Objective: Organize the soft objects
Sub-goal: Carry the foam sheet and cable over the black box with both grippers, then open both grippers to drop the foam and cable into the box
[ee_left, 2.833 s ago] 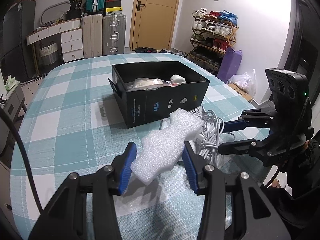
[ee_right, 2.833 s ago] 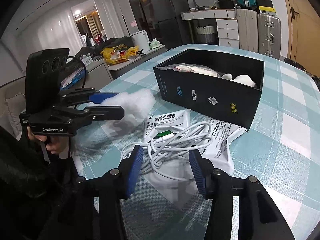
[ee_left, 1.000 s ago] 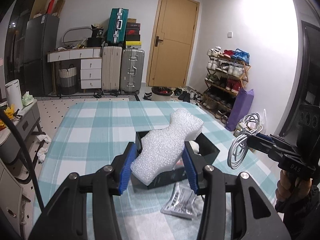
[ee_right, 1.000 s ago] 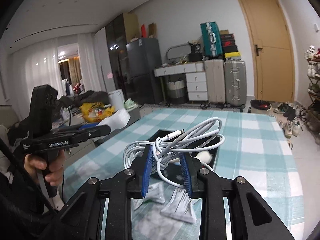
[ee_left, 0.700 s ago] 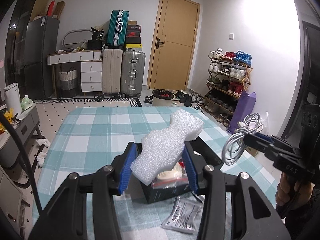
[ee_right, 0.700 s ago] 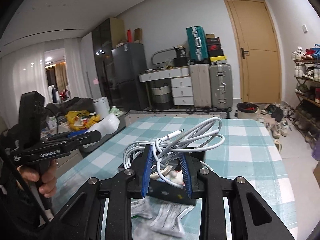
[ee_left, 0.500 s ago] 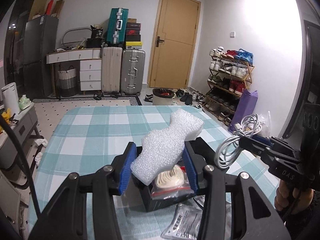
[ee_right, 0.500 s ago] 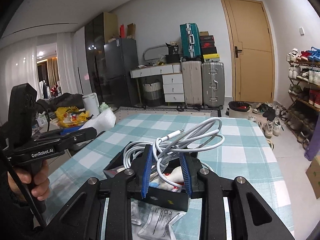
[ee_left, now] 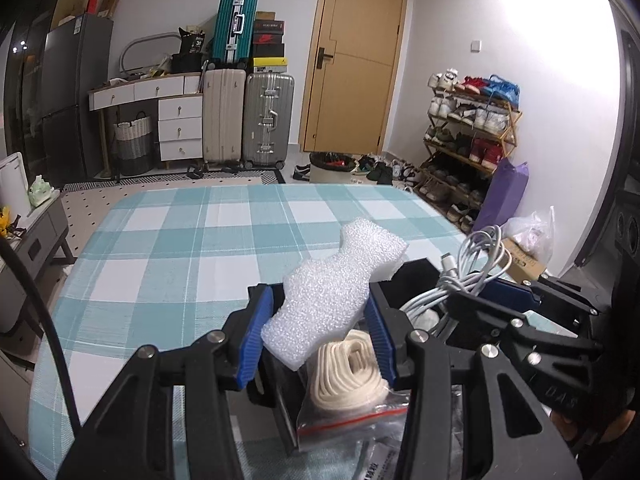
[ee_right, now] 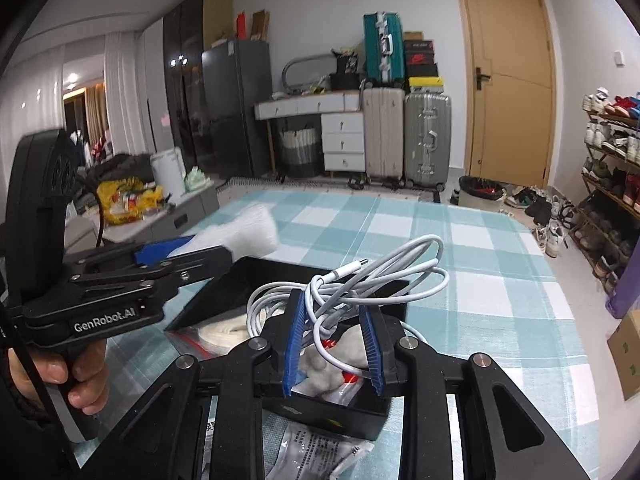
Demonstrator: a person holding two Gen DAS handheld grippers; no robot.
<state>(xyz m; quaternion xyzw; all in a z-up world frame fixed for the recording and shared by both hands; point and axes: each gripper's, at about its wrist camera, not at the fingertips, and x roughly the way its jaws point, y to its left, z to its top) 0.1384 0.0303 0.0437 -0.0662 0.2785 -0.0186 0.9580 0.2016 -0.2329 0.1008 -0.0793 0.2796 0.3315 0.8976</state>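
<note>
Left wrist view: a white foam block [ee_left: 336, 292] is clamped between the blue pads of the left gripper [ee_left: 318, 332] and is held above the near end of an open black box [ee_left: 412, 280] on a table covered by a teal-and-white checked cloth [ee_left: 168, 256]. Inside the box, just below the foam, a clear zip bag with a red seal strip [ee_left: 352, 416] is seen, holding a coil of cream cord [ee_left: 352, 372]. To the right, the right gripper [ee_left: 472, 300] is seen from the side, its fingers closed on a bundle of white cable [ee_left: 472, 264] that hangs over the box's far right part.

In the right wrist view the same white cable [ee_right: 360, 280] is pinched between the blue pads of the right gripper [ee_right: 332, 344], with loops spilling out above and to both sides and a plug end pointing up. Below it the black box [ee_right: 240, 280] lies open; the bagged cream cord [ee_right: 224, 332] is seen at its left side and a lumpy white soft item [ee_right: 324, 368] with red-printed wrapping lies nearer the camera. In front of the box, on the cloth [ee_right: 480, 280], a flat printed sachet [ee_right: 316, 452] lies. At left the left gripper [ee_right: 208, 244] is gripped by a person's hand [ee_right: 68, 376], and the foam block [ee_right: 248, 232] is held in it just beyond the box's left wall.
</note>
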